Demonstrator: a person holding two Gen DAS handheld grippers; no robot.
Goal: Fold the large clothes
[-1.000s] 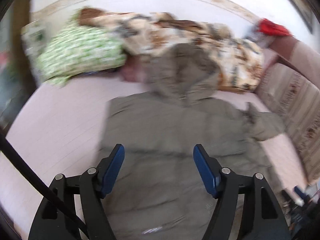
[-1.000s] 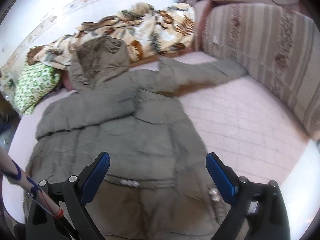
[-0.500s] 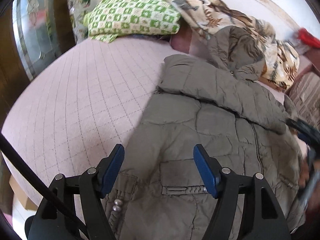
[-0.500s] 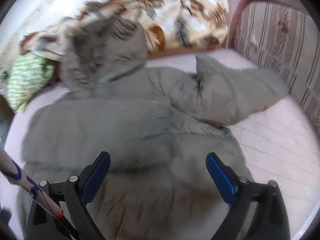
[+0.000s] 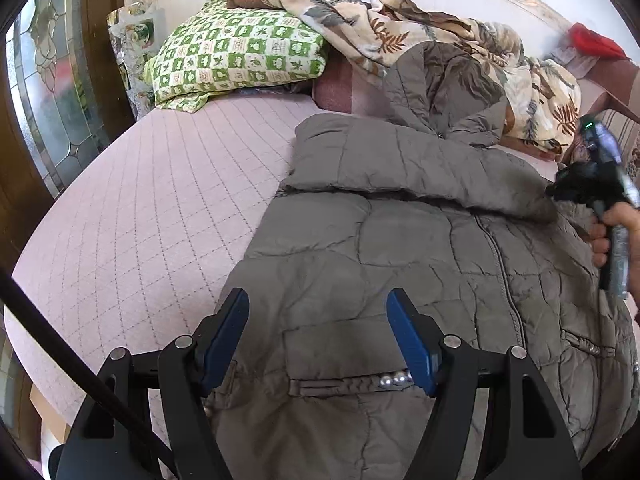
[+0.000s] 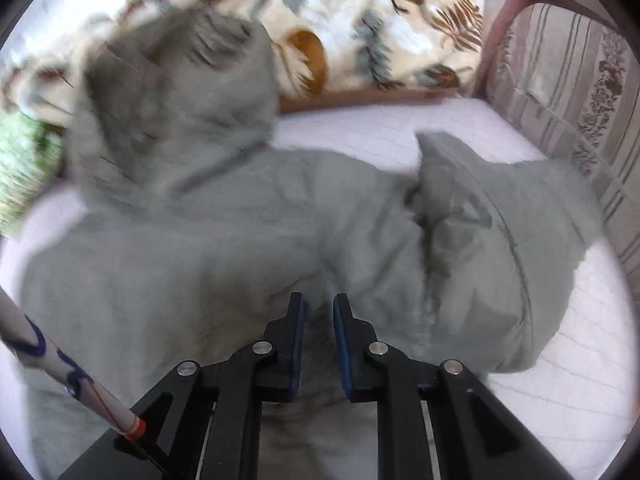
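Soft, bulky grey hooded puffer coat (image 5: 400, 264) on bed (image 5: 152, 200); left gripper (image 5: 318, 340) wide open, empty; right gripper (image 6: 318, 336) nearly closed, apparently pinching coat; best held at seams

so the coat (image 5: 400, 240) lies flat on the bed (image 5: 160, 200), hood (image 5: 448, 76) up against the blanket (image 5: 400, 28) at the back, pillow (image 5: 240, 60) off to the left, one sleeve (image 5: 400, 164) folded across its chest, sofa (image 6: 568, 92) along the right

Grey-brown quilted coat (image 5: 400, 248), green-and-white checked pillow (image 5: 240, 60), beige leaf-print blanket (image 5: 400, 28), pale pink diamond-stitched mattress (image 5: 152, 200).
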